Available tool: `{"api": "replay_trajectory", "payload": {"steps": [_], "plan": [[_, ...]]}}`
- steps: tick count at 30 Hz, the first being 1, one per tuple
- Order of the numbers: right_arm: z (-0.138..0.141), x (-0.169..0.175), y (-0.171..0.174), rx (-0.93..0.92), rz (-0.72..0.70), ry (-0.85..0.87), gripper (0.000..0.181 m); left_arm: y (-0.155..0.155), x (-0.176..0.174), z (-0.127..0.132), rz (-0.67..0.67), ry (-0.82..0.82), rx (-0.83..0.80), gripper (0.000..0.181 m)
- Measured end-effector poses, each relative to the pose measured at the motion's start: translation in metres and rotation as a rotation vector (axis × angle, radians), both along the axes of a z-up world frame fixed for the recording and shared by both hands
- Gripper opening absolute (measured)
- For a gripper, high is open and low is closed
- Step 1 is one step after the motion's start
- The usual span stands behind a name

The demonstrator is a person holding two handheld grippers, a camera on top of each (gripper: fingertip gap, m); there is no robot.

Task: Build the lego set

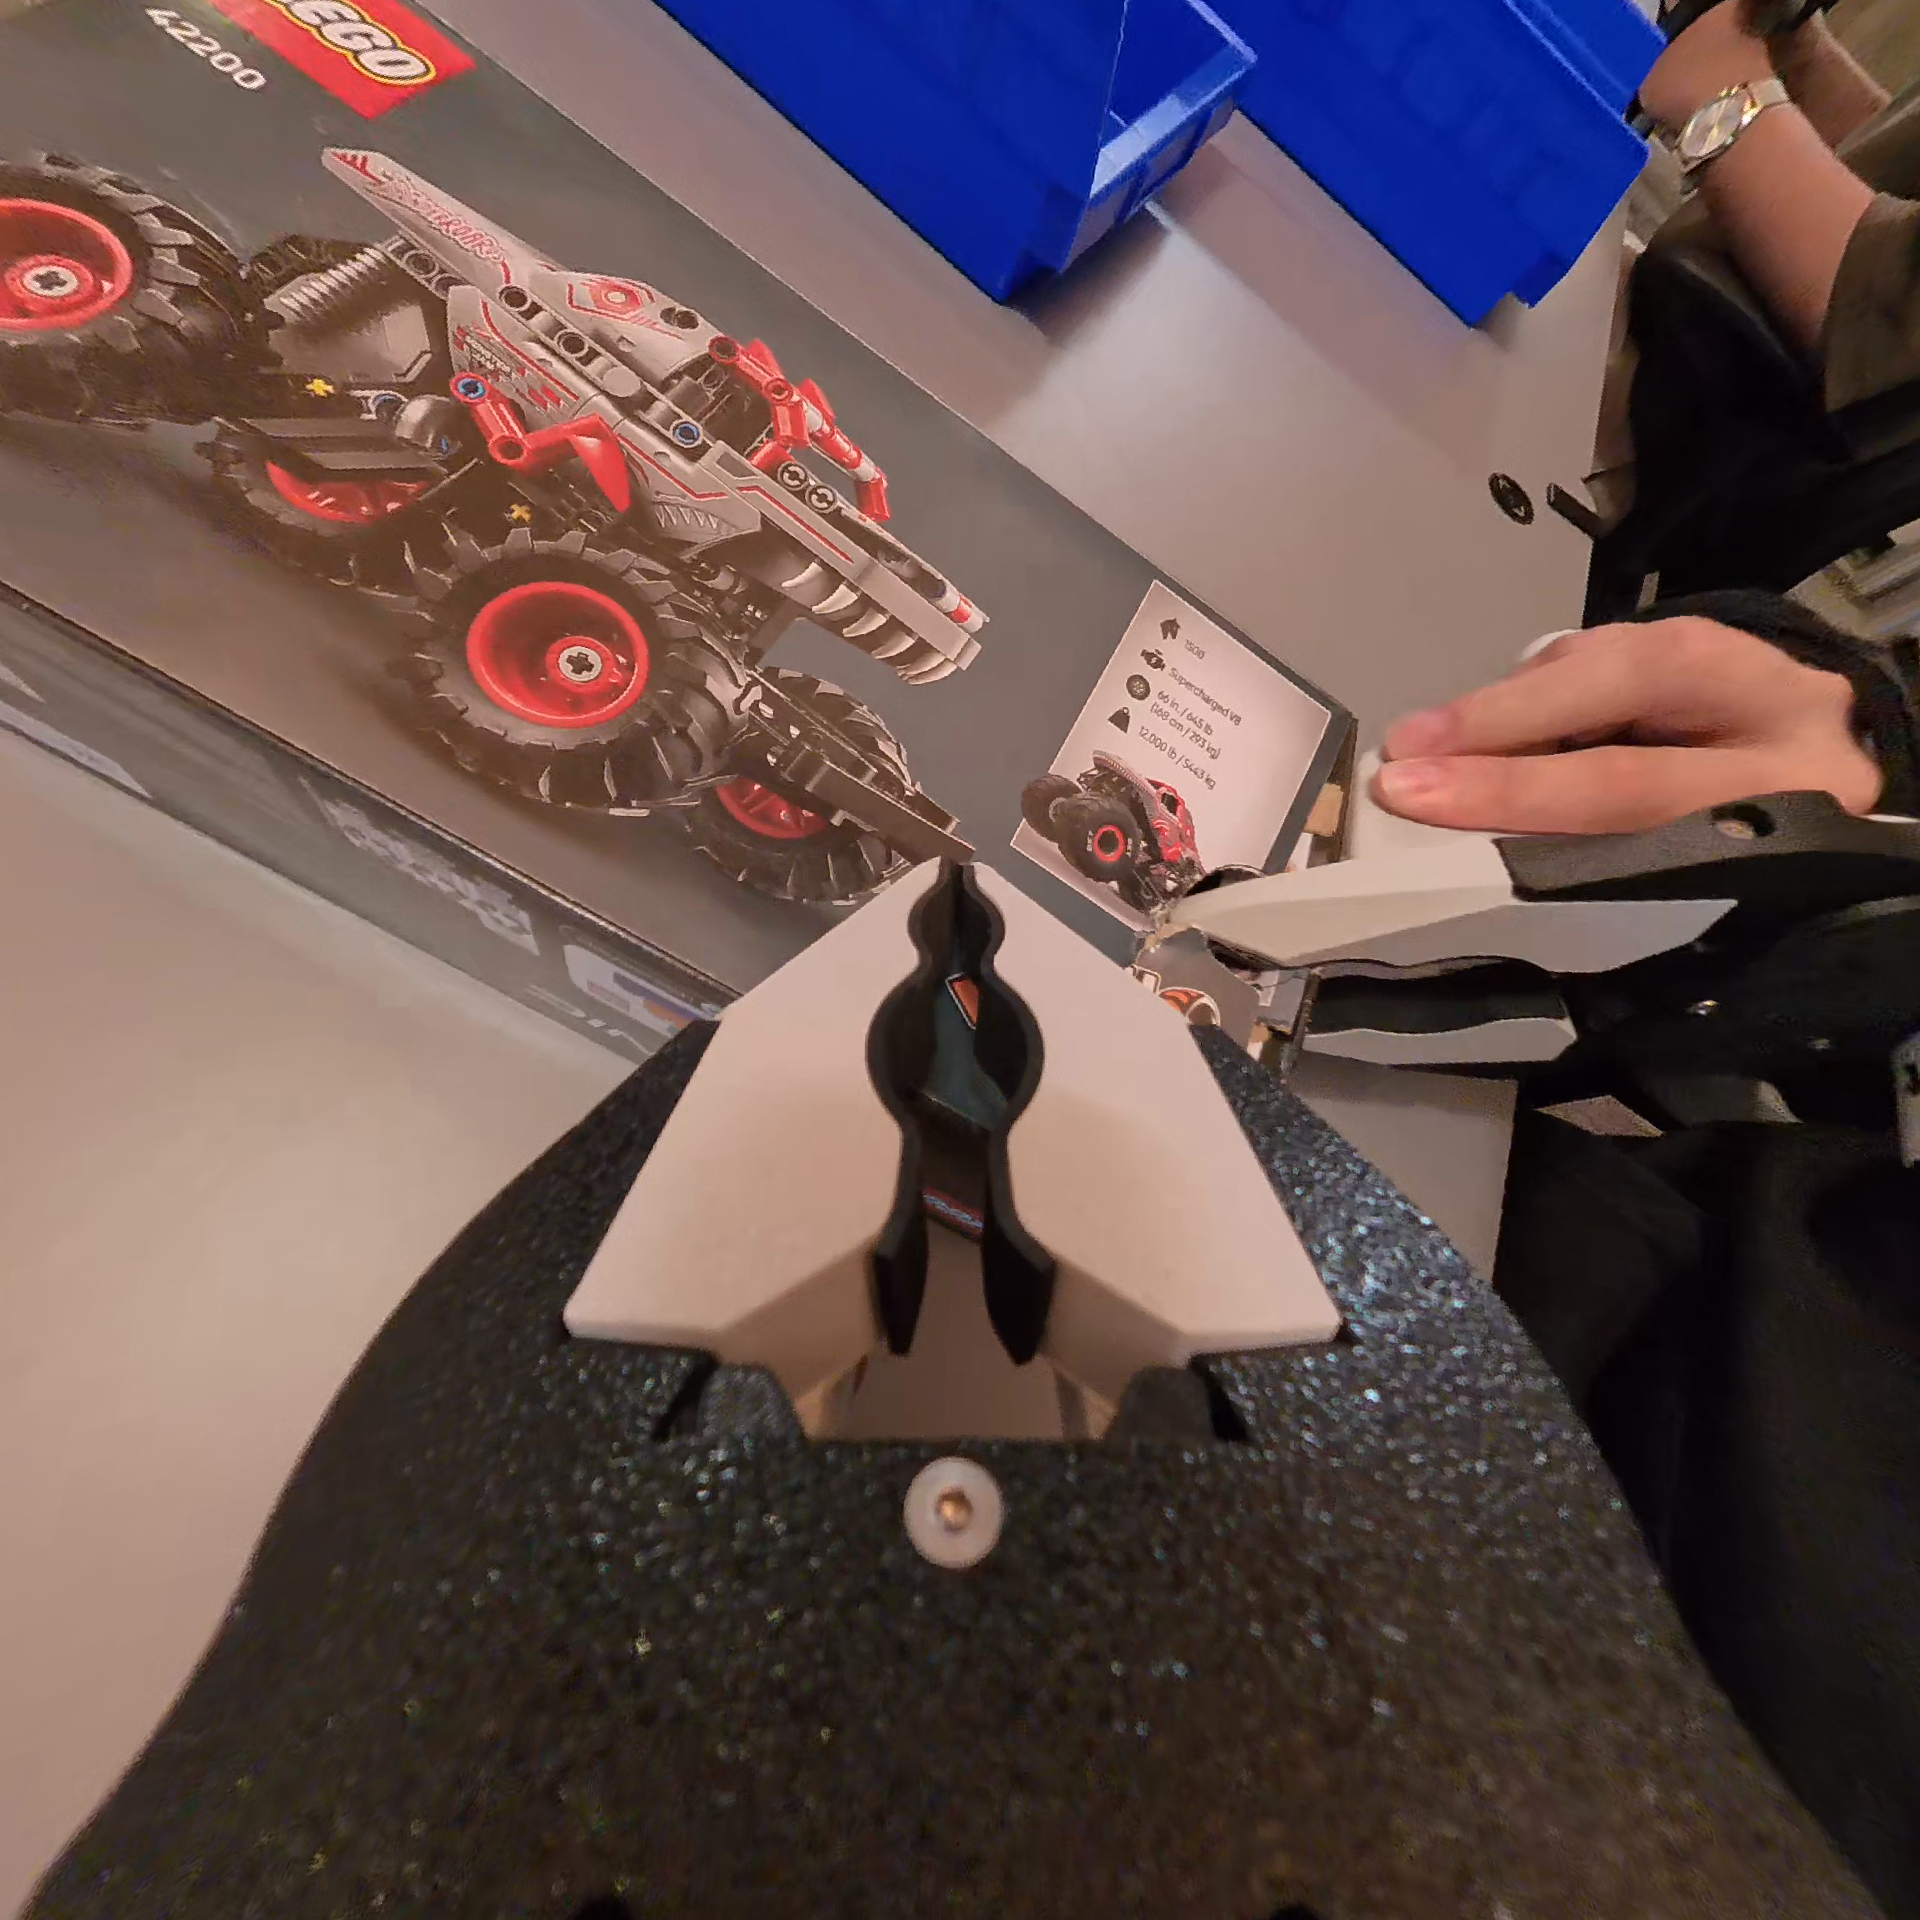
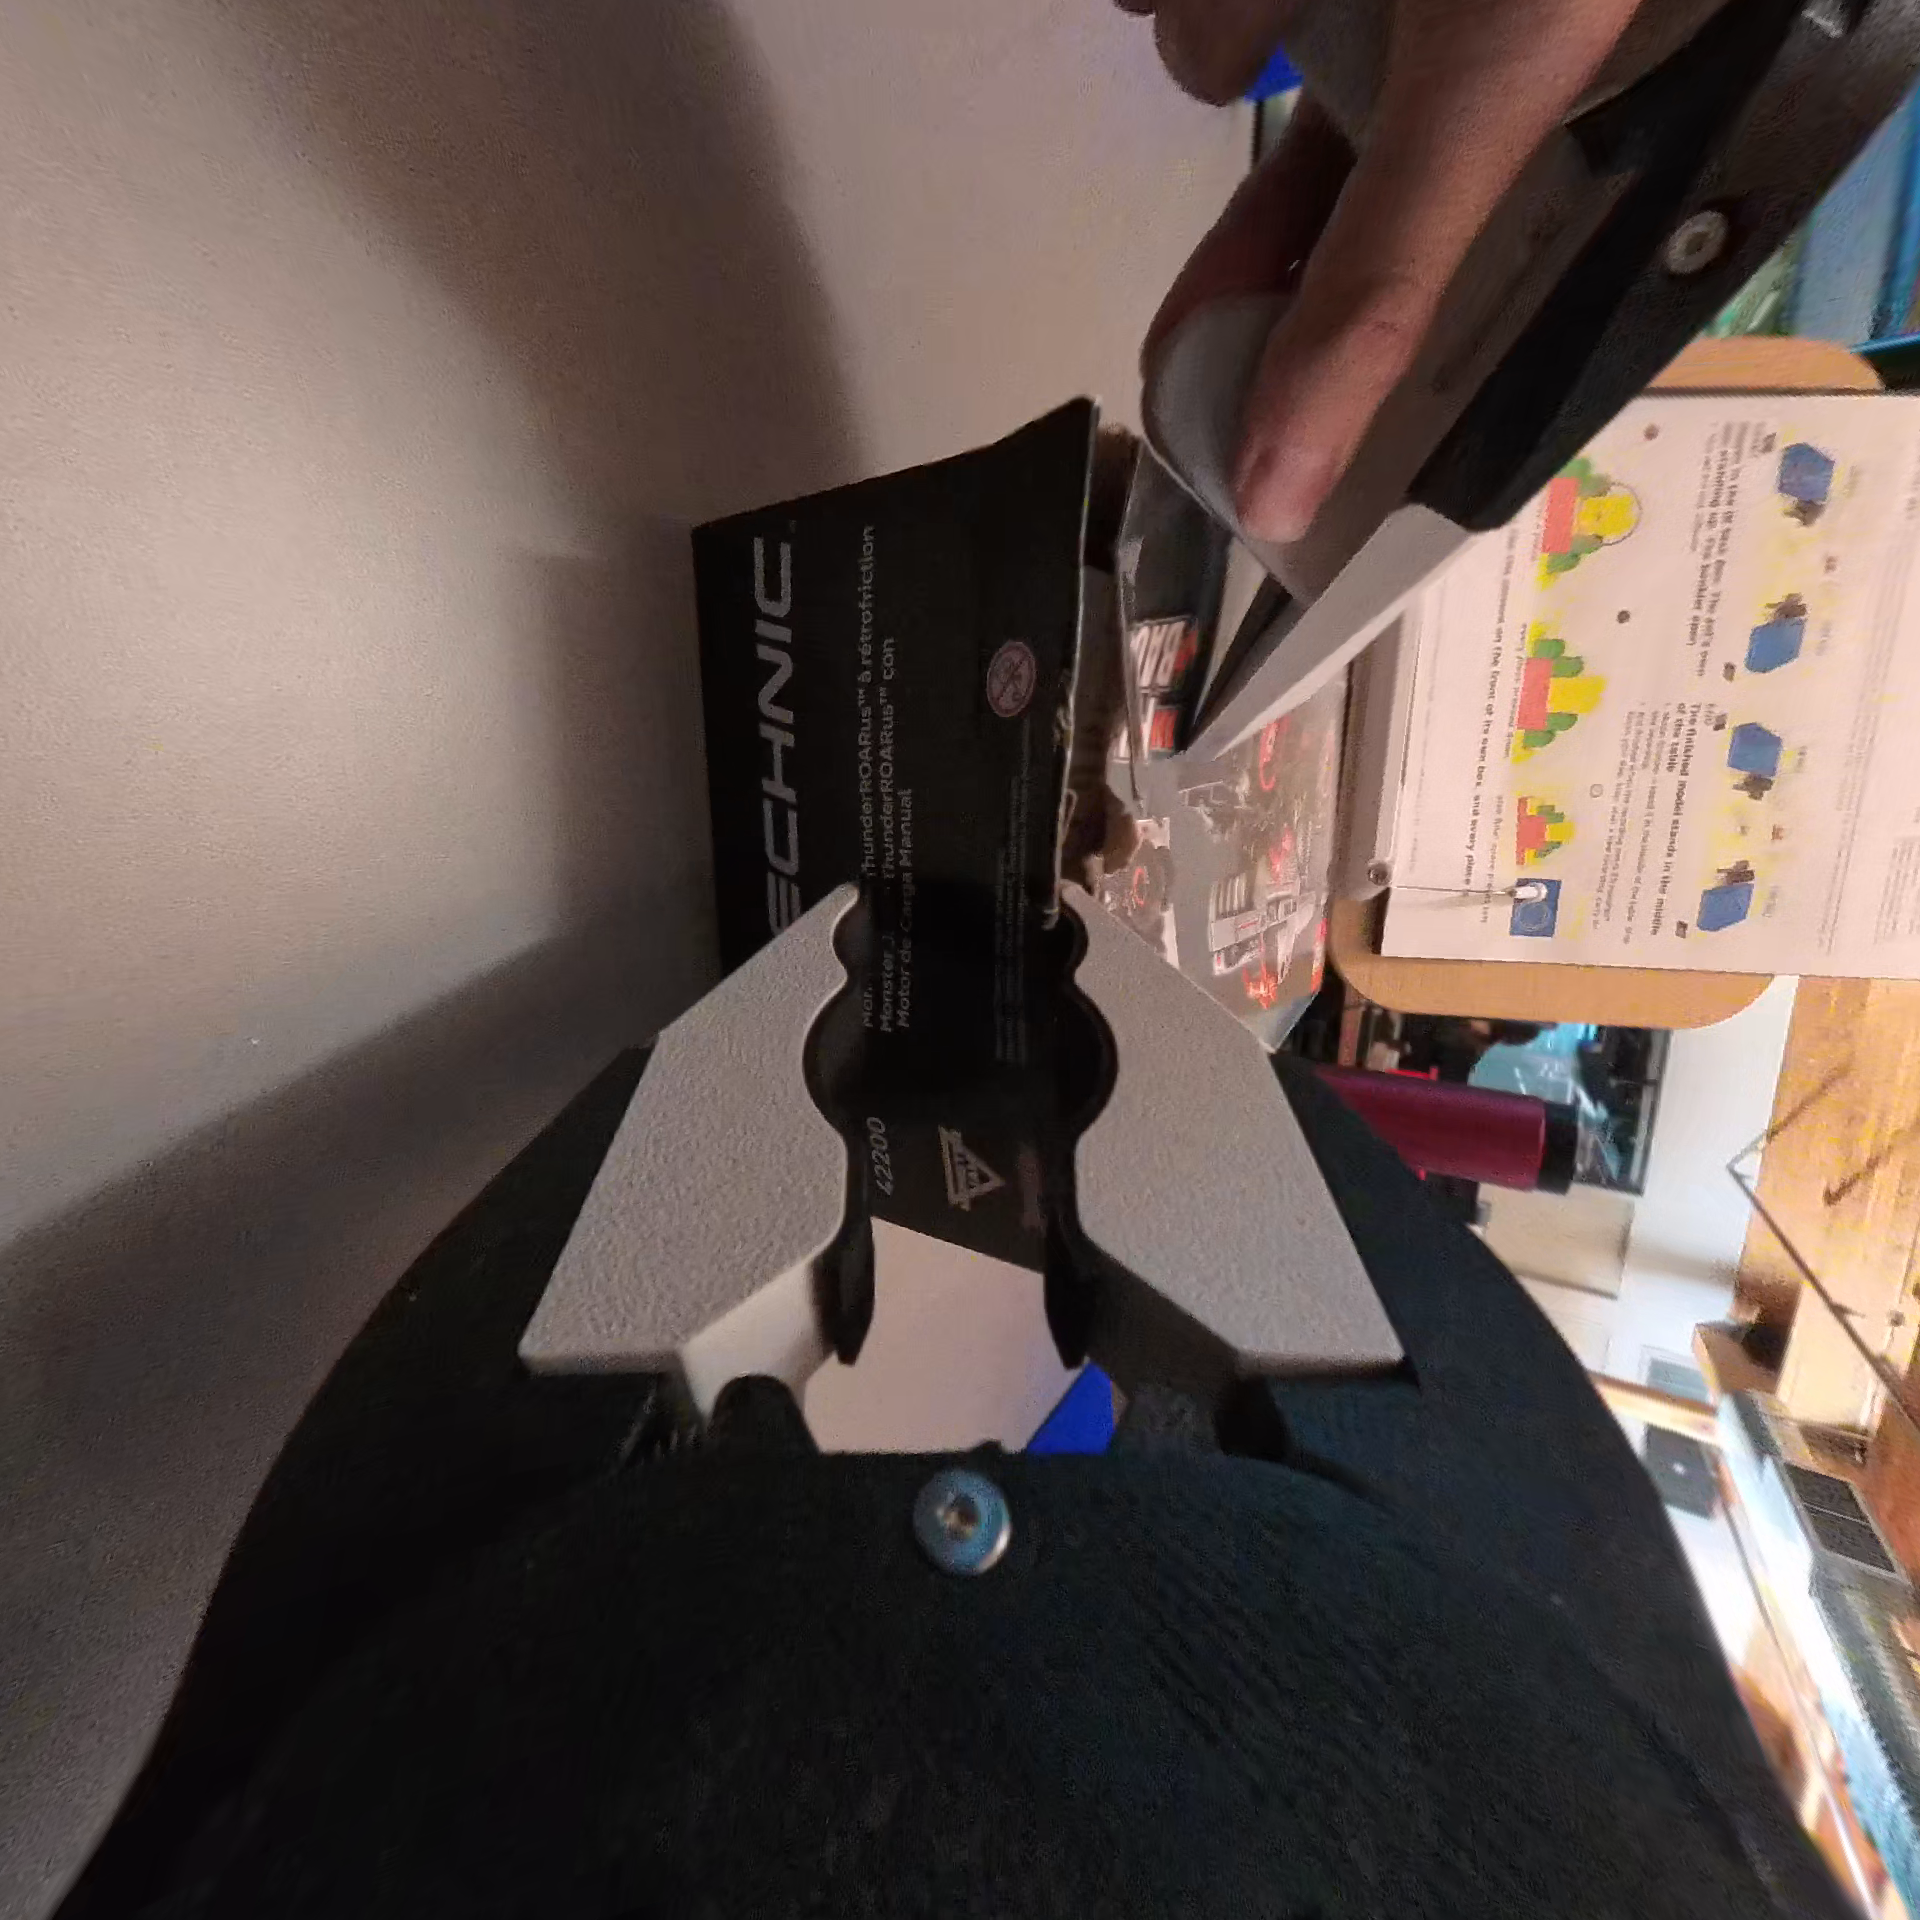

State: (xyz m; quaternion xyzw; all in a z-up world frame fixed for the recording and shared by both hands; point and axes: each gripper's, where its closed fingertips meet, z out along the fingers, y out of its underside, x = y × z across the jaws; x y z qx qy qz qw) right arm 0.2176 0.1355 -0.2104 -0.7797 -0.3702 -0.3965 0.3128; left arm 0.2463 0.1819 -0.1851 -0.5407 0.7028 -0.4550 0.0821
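My left gripper fills the bottom of its own view, grey fingers drawn together with black wavy pads facing each other. A thin sliver of printed card flap sits pinched between the pads – dark with red and orange print.

Just beyond the fingertips lies the Lego box, flat on a pale grey table, its cover picture of a grey and red monster truck facing up. The box's end nearest me is torn open, with ragged card at the corner.

From the right, a hand holds my other tool against that open end.

In the right wrist view, which is turned sideways, the right gripper has its fingers parted. A black end flap of the box shows flat in the gap between them – I cannot tell whether either finger touches it.

Two blue bins stand at the far side of the table, well apart from the box. A wrist with a watch shows beside them. In the right wrist view, a printed sheet with coloured brick pictures sits beyond the box.
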Motion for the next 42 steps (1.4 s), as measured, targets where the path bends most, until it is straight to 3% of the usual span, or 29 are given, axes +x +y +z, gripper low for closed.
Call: {"api": "replay_trajectory", "payload": {"steps": [4, 10, 14, 18, 22, 29, 33, 39, 42], "plan": [[0.002, -0.002, 0.002, -0.095, -0.016, -0.089, 0.036, 0.000, 0.000, 0.001, -0.001, -0.007, -0.037, 0.000], [0.018, -0.039, 0.012, -0.054, 0.090, 0.254, 0.026, -0.001, 0.000, 0.001, -0.009, -0.008, -0.035, 0.000], [0.007, -0.031, 0.026, -0.091, 0.062, 0.230, 0.023, -0.001, 0.000, 0.001, -0.013, -0.009, -0.044, 0.000], [0.008, -0.032, 0.034, -0.066, 0.099, 0.054, 0.014, 0.002, -0.001, 0.001, -0.003, -0.012, -0.032, 0.000], [0.008, -0.035, 0.036, 0.116, 0.147, -0.308, 0.010, 0.003, -0.002, 0.002, 0.001, -0.012, -0.041, 0.000], [0.012, -0.035, 0.035, 0.338, 0.091, -0.372, 0.014, 0.002, -0.002, 0.003, 0.007, -0.025, -0.059, 0.000], [0.010, -0.036, 0.036, 0.305, 0.061, -0.194, 0.020, 0.002, -0.002, 0.004, 0.006, -0.031, -0.071, 0.000], [0.000, -0.051, 0.023, -0.105, 0.116, 0.362, 0.043, 0.001, -0.002, 0.004, 0.002, -0.038, -0.079, 0.000], [0.005, -0.051, 0.018, -0.253, 0.119, 0.432, 0.041, -0.001, -0.002, 0.005, -0.002, -0.050, -0.082, 0.000]]}}
